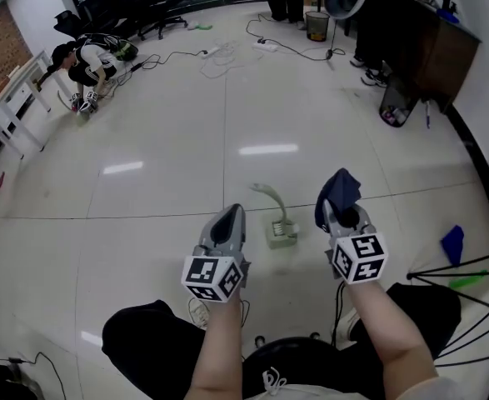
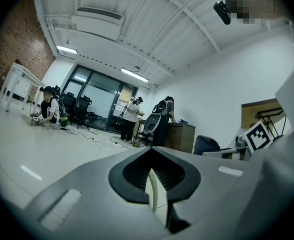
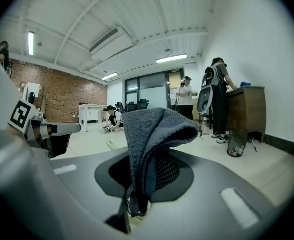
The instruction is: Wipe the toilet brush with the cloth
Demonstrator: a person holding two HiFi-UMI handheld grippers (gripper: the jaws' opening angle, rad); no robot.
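The toilet brush (image 1: 267, 193) stands in its pale holder (image 1: 282, 233) on the floor, its white handle curving up and to the left. It sits between my two grippers and touches neither. My left gripper (image 1: 232, 213) hangs just left of it, jaws together with only a thin slit between them (image 2: 154, 184) and nothing held. My right gripper (image 1: 337, 212) is just right of the holder, shut on a dark blue cloth (image 1: 341, 188). The cloth (image 3: 152, 129) sticks up out of the jaws (image 3: 136, 186) in a folded hump.
A person (image 1: 86, 61) crouches at far left by a white table (image 1: 15, 98). Cables (image 1: 219, 57) trail across the floor at the back. A bin (image 1: 316, 25) and a wooden cabinet (image 1: 427, 48) stand at back right. Black frame legs (image 1: 469, 282) and a blue object (image 1: 453, 242) lie at right.
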